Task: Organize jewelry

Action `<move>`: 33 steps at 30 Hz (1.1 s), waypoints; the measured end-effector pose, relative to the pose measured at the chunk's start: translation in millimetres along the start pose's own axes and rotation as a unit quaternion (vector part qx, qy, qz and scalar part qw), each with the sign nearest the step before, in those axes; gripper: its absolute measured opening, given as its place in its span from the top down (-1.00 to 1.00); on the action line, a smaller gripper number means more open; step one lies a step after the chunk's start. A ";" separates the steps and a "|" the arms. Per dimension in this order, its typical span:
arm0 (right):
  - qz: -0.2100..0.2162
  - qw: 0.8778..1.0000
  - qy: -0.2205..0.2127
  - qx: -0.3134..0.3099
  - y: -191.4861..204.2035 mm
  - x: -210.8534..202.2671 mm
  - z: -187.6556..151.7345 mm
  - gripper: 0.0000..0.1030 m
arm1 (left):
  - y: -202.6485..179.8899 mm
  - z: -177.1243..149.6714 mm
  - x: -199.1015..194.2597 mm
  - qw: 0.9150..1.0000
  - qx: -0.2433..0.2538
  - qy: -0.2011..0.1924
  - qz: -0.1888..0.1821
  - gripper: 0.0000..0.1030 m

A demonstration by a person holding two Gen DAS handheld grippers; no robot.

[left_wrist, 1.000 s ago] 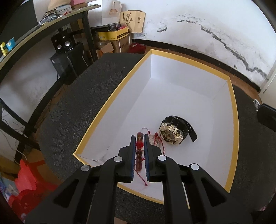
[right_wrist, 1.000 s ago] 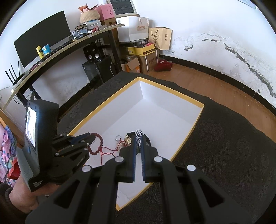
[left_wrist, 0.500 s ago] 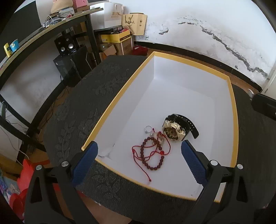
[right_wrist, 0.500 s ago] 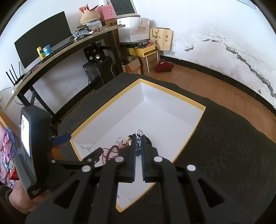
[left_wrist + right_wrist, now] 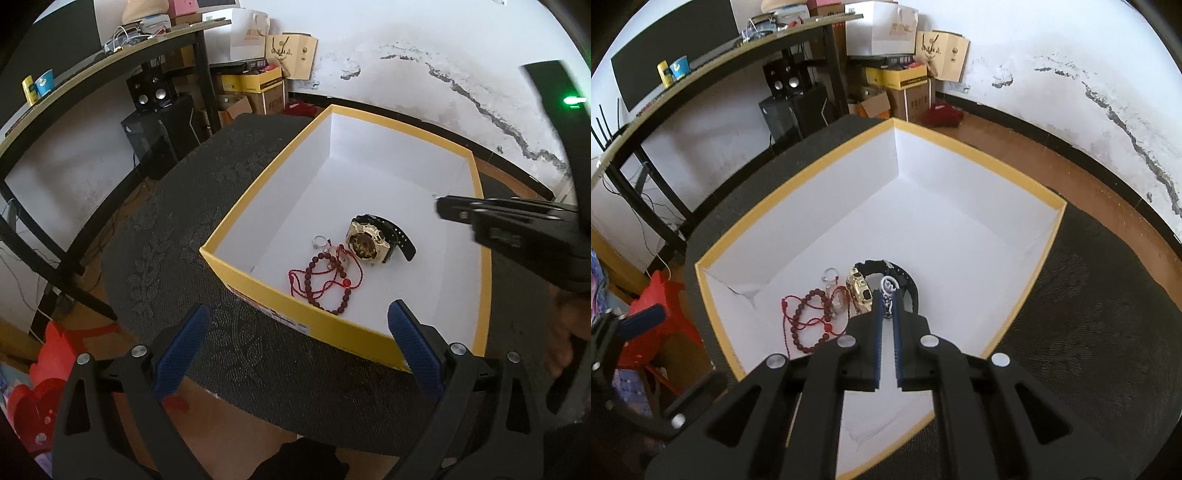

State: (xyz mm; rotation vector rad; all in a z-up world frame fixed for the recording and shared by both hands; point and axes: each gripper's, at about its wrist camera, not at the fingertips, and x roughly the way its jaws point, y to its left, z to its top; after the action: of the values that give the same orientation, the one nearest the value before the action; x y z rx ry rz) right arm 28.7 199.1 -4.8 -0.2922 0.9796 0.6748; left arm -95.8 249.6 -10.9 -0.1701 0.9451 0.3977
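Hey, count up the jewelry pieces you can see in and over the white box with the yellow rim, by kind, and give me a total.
Gold-faced wristwatch with black strap: 1
Dark red beaded bracelet with red cord: 1
Small silver ring lying on the box floor: 1
Small silver ring piece pinched in the right gripper over the white box with the yellow rim: 1
Total: 4

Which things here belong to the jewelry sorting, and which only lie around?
Belong to the job:
- box
- bead bracelet in the box
- watch in the box
- ring in the box
- silver piece pinched in the right gripper
- left gripper, open

Just lying about:
- speakers
- cardboard boxes
- paper bags
- red stool
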 end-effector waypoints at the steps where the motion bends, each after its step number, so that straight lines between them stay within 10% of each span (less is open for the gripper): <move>1: -0.003 1.000 0.001 -0.001 1.6 2.6 -0.7 0.89 | -0.8 -0.9 -1.6 1.000 0.003 0.000 -0.002 -0.84; 14: 0.001 1.000 0.017 0.011 -5.0 27.4 -3.9 0.84 | -6.6 -6.8 -6.2 1.000 0.013 -0.001 -0.009 -0.84; 18: 0.018 1.000 -0.004 0.014 -3.2 21.0 -4.6 -0.90 | -8.4 -7.0 -8.0 1.000 0.015 -0.002 -0.009 -0.84; 33: -0.005 1.000 -0.022 0.009 -5.8 -16.4 -10.8 -0.89 | -17.4 -6.4 -17.7 1.000 0.017 -0.012 -0.010 -0.84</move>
State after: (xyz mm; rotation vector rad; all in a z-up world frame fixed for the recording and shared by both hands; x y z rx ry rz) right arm 19.0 182.7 2.8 -0.2661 0.9410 0.6606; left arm -102.8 227.1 -0.7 -0.1428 0.9247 0.3651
